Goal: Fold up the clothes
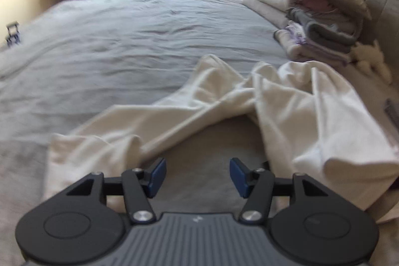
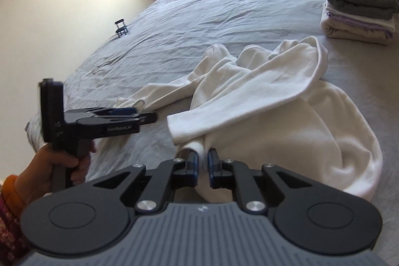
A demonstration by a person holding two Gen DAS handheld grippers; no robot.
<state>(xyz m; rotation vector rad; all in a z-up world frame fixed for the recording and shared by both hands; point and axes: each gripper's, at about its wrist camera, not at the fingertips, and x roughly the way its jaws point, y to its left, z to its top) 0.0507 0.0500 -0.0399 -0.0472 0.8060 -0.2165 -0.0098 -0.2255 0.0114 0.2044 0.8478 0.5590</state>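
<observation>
The right gripper (image 2: 203, 166) pinches a white garment (image 2: 261, 101) spreading toward one o'clock on the bed (image 2: 224, 14); the left gripper (image 1: 197, 175), released, holds nothing.

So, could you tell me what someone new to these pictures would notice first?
First, the rumpled white garment sprawled unfolded across the near part of the grey bed, one cuff stretching toward the open left gripper. The right gripper is shut on a fold of its cloth. Behind it, at the right, sits a neat stack of folded clothes.
</observation>
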